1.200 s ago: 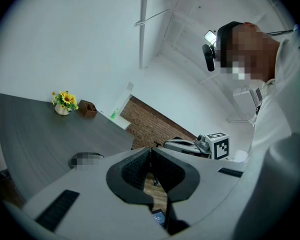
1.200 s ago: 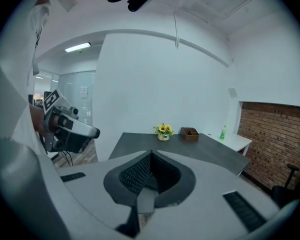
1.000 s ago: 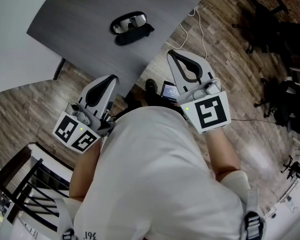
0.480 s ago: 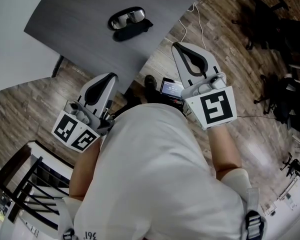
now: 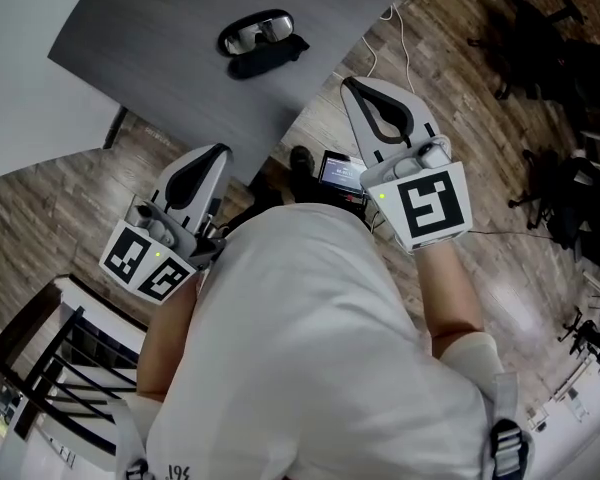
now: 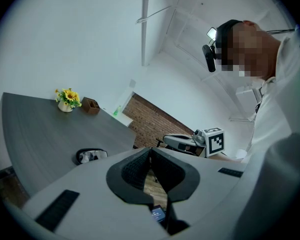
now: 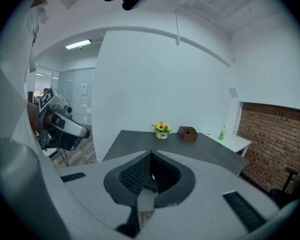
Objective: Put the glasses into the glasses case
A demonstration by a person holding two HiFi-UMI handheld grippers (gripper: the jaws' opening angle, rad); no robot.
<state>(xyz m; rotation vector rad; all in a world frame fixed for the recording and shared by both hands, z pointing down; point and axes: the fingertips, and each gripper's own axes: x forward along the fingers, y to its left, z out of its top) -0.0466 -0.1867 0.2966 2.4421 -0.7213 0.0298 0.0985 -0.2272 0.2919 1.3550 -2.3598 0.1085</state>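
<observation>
Glasses (image 5: pixel 256 34) lie on the grey worktop (image 5: pixel 170 78), and the dark glasses case (image 5: pixel 270 58) is just beside them. Left claw (image 5: pixel 216 154) and right claw (image 5: pixel 354 85) are both clenched with nothing between the jaws. Both are near the worktop edge, well apart from the glasses.

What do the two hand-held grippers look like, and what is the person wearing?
The left hand-held gripper and the right hand-held gripper are light grey wedges with black ridged pads inside the jaws. Each carries a white cube printed with black square patterns, with a green light beside it. The person wears a white short-sleeved shirt.
</observation>
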